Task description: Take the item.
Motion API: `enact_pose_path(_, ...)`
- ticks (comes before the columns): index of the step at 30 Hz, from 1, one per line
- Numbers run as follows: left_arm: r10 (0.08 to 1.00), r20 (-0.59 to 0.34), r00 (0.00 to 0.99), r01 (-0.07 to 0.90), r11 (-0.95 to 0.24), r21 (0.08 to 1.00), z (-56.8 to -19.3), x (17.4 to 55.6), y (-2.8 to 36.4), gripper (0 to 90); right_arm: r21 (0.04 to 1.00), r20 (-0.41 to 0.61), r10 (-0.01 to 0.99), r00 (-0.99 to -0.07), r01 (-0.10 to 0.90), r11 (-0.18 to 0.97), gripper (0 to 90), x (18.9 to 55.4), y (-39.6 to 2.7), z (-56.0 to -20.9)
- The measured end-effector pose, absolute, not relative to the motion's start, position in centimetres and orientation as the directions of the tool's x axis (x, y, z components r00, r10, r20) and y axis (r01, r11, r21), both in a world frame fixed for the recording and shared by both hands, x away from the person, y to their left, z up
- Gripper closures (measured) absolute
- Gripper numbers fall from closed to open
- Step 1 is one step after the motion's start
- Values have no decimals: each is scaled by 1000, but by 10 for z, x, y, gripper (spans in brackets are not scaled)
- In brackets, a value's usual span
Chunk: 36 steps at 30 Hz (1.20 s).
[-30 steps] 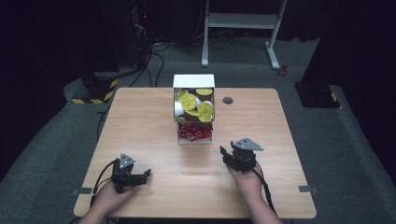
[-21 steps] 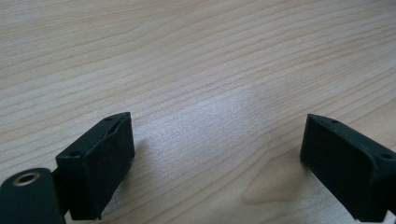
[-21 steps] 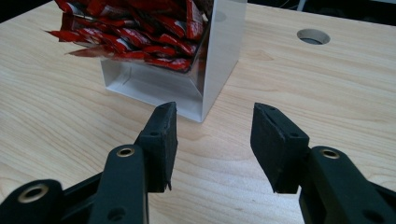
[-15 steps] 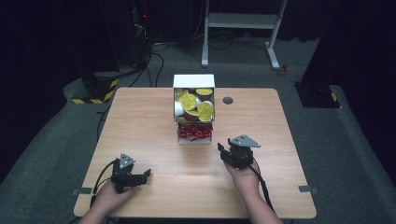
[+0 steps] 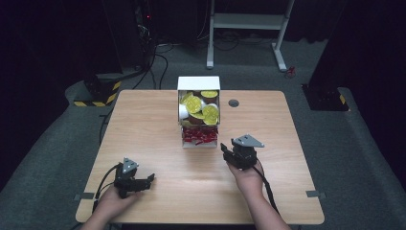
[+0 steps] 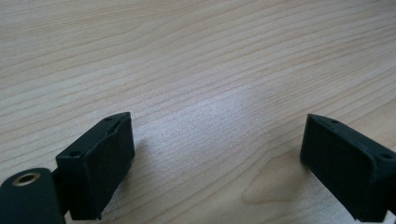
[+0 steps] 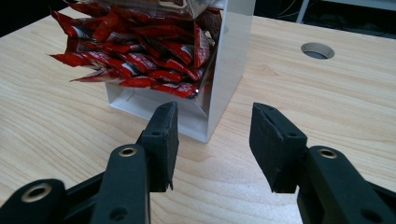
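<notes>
The right claw (image 7: 212,147), jaws partly apart and empty, hovers near the white box's (image 7: 233,60) corner, where red foil sachets (image 7: 140,51) spill onto its tray mid-desk (image 7: 327,116). The left claw (image 6: 219,163) gapes wide, empty.

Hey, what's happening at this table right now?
A person holds a claw in each hand at a wooden table. The right claw, jaws apart and empty, points at the red sachets in the bottom tray of a white dispenser. The left claw sits open over bare wood. Nothing is picked up yet.
</notes>
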<state>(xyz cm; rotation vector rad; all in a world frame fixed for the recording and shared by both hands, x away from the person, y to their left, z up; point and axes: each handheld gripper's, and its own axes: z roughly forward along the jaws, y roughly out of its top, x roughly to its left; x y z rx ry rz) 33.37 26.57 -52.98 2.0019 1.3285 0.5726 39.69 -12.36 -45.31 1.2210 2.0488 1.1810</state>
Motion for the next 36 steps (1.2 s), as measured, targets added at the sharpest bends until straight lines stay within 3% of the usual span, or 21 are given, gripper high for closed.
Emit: enact_pose_path(36, 921, 1, 389, 633, -267, 726, -530, 334, 266, 102, 863, 38, 867, -496, 454, 222, 565, 424, -107, -439)
